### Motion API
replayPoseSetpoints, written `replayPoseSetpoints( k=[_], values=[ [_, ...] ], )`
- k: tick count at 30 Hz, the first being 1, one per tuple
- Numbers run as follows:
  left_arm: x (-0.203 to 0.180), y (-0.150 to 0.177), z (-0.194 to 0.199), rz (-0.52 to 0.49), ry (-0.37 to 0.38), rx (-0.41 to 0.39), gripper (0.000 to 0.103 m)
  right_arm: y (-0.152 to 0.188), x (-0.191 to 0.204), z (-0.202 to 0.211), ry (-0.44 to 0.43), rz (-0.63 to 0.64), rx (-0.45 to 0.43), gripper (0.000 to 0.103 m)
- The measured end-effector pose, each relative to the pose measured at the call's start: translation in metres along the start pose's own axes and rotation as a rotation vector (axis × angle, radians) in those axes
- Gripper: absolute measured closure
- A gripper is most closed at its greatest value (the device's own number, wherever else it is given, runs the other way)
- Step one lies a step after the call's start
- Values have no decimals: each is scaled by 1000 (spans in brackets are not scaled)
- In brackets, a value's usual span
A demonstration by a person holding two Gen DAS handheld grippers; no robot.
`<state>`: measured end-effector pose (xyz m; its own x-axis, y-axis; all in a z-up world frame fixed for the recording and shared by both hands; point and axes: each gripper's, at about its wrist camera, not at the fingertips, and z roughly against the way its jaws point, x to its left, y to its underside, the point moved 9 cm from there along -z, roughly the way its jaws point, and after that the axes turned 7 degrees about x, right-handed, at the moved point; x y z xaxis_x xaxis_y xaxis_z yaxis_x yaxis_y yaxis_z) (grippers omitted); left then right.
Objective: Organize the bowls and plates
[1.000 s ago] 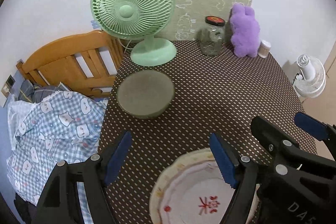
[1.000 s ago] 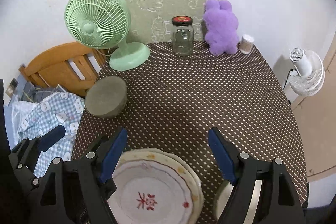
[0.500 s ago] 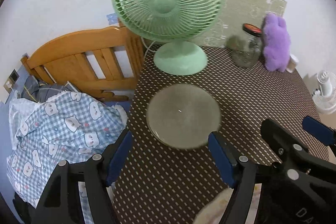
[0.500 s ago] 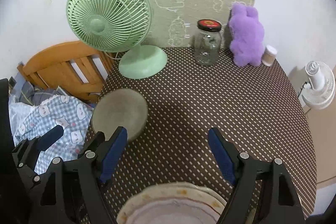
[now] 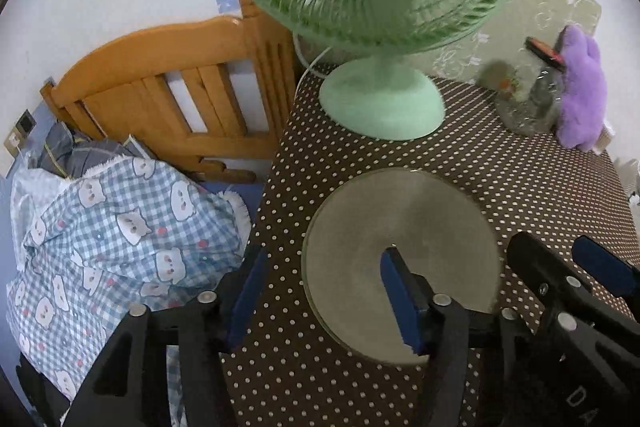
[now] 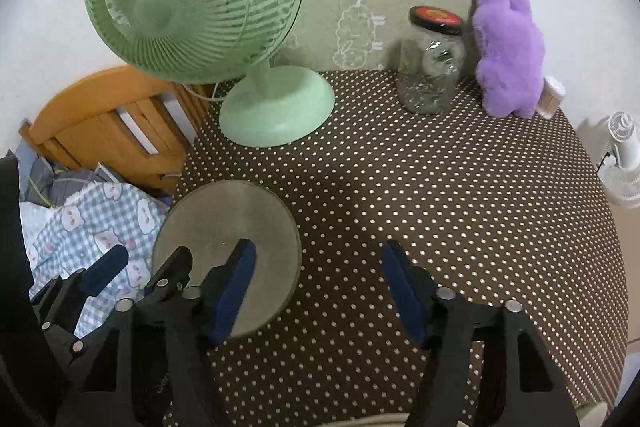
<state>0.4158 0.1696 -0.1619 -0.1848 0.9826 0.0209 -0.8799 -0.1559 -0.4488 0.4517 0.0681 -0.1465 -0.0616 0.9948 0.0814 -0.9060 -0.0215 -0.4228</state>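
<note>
Brown dotted cloth covered the table point(image 6: 460, 207), and both of my grippers hung low over its near-left corner. Nearest me, the left gripper point(image 5: 320, 291) straddled the left rim of the grey-green dish point(image 5: 400, 251), one pad over the dish and the other over bare cloth; its jaws were closing from about half open, and I could not see either pad pressing yet. From the other wrist, the right gripper point(image 6: 318, 279) straddled the dish's right rim the same way, left pad above the dish, right pad above the cloth, jaws also closing and gripping nothing so far as I could tell. I could not tell whether the dish was a plate or an upturned bowl; it sat close to the table's left edge, with the checked bedding point(image 5: 100, 227) below that side. To do this well, I judged each pair of pads should settle squarely on the rim at opposite sides before lifting, and the lift should go level, away from the edge. Beyond stood the green fan point(image 6: 208, 27), well clear, then the glass jar point(image 6: 430, 67) and purple plush toy point(image 6: 508, 55) against the wall.
</note>
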Motion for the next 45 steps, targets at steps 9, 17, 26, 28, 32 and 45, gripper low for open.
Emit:
replayPoseSetpoints(
  k=[9, 17, 26, 28, 32, 45],
  values=[
    [7, 1, -31, 22, 13, 51, 64, -1, 8, -34, 7, 15, 41, 60],
    [8, 4, -42, 22, 26, 71, 84, 0, 15, -50, 6, 17, 65, 80],
    [2, 5, -40, -23, 20, 64, 88, 5, 19, -51, 49, 36, 79, 87],
    [0, 6, -38, -27, 21, 68, 88, 7, 18, -47, 52, 44, 78, 87],
    [-3, 9, -30, -31, 22, 69, 88, 10, 14, -38, 55, 53, 74, 87],
    [-25, 36, -9, -45, 33, 96, 88, 38, -10, -15, 57, 37, 95, 87]
  ],
)
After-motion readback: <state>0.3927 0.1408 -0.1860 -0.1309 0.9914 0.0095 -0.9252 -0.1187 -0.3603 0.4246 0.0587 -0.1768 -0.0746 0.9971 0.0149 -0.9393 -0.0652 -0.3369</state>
